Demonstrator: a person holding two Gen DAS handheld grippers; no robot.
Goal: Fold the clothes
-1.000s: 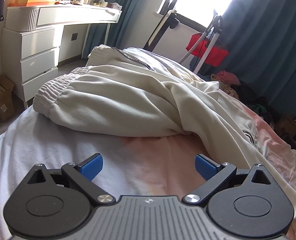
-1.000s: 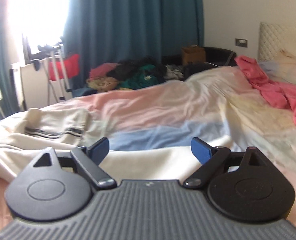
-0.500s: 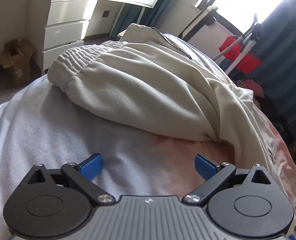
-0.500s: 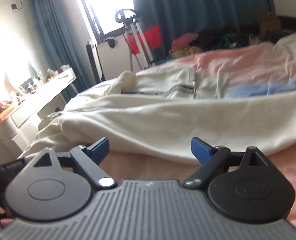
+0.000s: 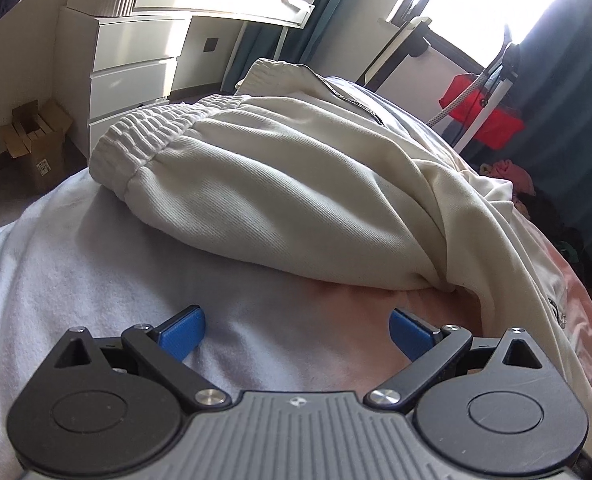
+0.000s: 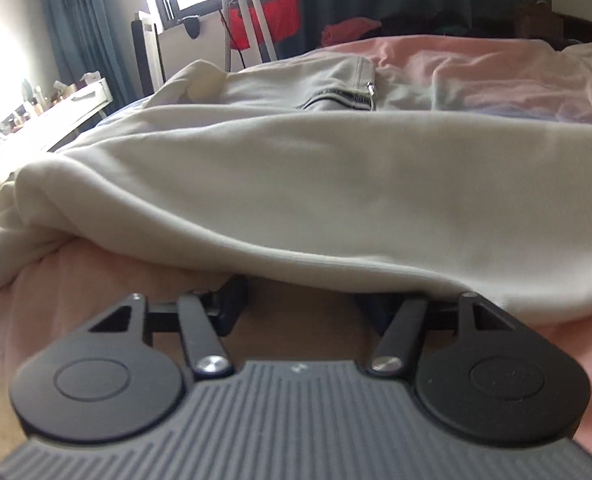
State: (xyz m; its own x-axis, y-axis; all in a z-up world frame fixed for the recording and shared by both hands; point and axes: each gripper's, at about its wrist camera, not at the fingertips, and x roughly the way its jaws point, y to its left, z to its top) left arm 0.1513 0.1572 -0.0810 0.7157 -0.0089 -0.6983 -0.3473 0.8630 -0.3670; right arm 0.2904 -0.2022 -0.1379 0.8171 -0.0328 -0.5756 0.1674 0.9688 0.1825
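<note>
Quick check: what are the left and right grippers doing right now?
Left gripper: jaws open, empty, short of the cream garment.
Right gripper: jaws just closing, tips under the garment's edge; grip cannot be told.

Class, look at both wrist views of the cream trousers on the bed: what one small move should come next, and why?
Probably the right gripper should finish closing on the trousers' near edge. Its fingertips are tucked under that edge, and its jaws have just been closing but do not yet visibly pinch it. The left gripper is open over the bedsheet, short of the cloth.
</note>
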